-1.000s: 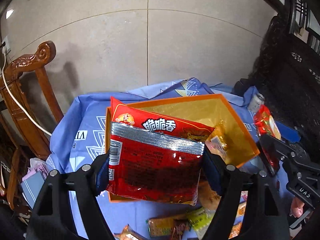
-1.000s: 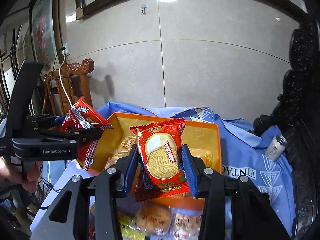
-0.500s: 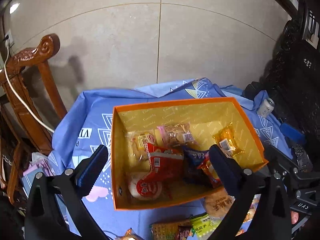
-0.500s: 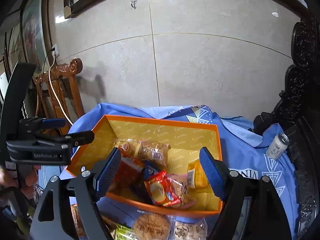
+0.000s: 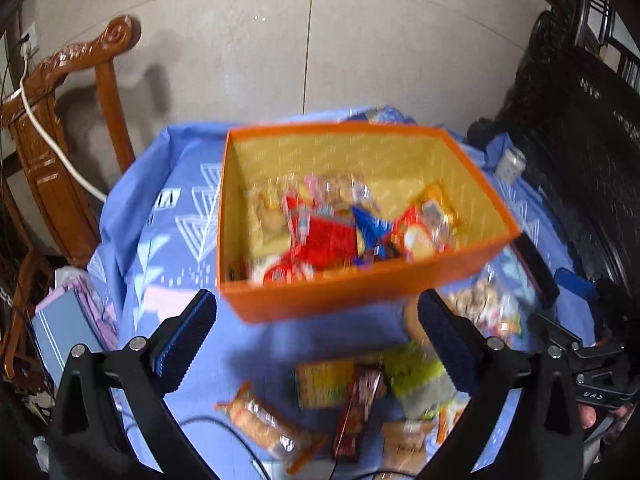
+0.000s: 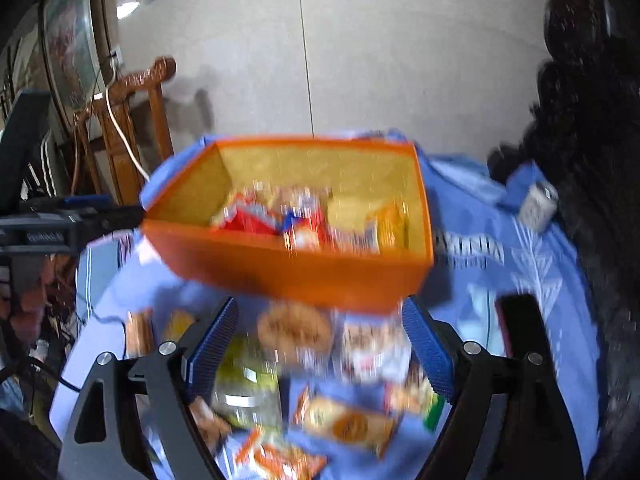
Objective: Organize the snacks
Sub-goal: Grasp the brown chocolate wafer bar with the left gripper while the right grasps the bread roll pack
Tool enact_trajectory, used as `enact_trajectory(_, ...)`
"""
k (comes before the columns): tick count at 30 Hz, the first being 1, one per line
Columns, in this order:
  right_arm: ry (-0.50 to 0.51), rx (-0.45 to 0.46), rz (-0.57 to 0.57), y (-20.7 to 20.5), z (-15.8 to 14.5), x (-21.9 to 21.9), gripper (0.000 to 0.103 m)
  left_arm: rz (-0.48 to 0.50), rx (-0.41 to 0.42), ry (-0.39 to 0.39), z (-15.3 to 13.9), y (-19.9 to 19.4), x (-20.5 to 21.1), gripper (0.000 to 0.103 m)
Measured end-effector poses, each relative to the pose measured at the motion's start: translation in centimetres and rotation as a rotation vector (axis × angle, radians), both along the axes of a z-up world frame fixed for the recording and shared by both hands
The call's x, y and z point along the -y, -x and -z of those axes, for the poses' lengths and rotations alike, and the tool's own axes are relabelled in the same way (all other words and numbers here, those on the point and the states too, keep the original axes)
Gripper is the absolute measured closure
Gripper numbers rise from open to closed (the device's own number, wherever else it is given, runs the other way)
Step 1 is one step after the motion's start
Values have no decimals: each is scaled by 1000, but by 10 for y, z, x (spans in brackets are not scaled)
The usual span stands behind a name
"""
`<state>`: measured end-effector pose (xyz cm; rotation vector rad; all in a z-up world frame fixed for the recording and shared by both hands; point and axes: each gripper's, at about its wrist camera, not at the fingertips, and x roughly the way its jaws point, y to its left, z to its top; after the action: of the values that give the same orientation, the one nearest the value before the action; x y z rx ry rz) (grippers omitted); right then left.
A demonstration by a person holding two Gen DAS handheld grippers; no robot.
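Below, crinkly packets (image 5: 328, 236) fill rectangular orange box (image 5: 360, 292).

Box (image 5: 320, 300): its near wall stands across the path ahead; top open.
Near cloth (image 5: 256, 348): bare strip between box and loose packets (image 5: 348, 396).
Far right: can (image 5: 510, 165) beside dark furniture (image 5: 580, 140).
Left: chair (image 5: 60, 128) flanks the table.

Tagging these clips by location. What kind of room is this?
Probably a home dining or living room: a carved wooden chair by a tiled wall, a table under a blue cloth, and an orange box of snacks.
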<state>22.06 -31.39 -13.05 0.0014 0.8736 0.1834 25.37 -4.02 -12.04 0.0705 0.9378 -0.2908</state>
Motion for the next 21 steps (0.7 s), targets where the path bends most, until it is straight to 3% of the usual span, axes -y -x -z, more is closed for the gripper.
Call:
enact_trajectory(9,41,-150,-95,36,59,14,20,2,-85,-41,41,41,-22,4)
enact_trajectory(14,133,-168,-263,19,74,5,25,-13,-117,-59,54,56,-32,4)
enact_trajectory(21,256,-257,-512,-11,105,-13,33,-27,-120,-78,50,62,-35,4)
